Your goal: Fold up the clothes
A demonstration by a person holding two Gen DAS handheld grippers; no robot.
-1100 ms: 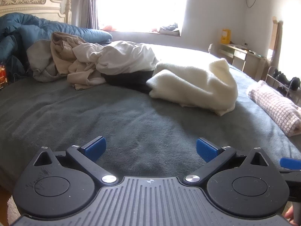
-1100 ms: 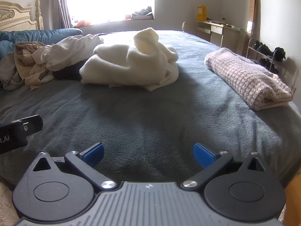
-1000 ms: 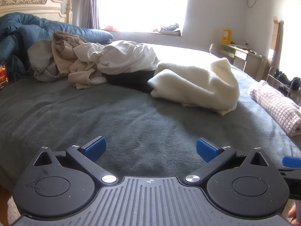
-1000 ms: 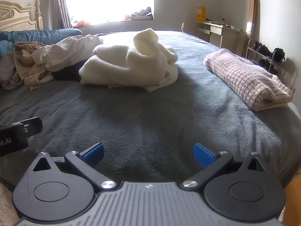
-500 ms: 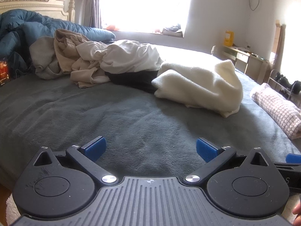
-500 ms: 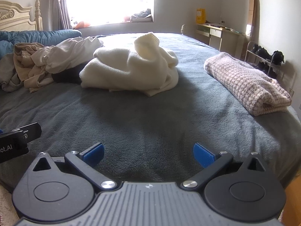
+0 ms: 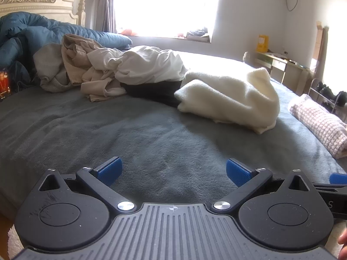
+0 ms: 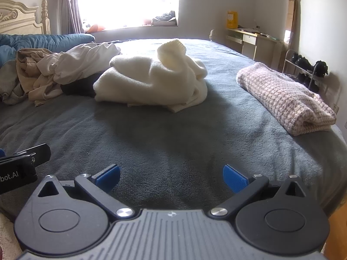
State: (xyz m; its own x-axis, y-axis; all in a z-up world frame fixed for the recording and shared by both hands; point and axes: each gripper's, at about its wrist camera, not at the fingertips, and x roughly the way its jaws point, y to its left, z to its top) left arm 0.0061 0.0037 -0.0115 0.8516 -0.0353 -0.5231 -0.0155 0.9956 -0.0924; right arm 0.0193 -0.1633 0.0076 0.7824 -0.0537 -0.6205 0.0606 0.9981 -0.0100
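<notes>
Hovering side by side over the near edge of a grey-covered bed (image 8: pixel 173 134), left gripper (image 7: pixel 172 172) and right gripper (image 8: pixel 171 178), both spread wide and empty. Further back, mid-bed: a crumpled cream sweater (image 8: pixel 151 82), beside a heap of unfolded clothes (image 7: pixel 112 71). Off to the right, apart: a folded houndstooth garment (image 8: pixel 286 99).

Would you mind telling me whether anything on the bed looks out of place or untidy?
Yes: a heap of crumpled clothes lies unfolded at the far left of the bed, with a bunched cream sweater beside it. Only the houndstooth garment on the right looks neatly folded.
</notes>
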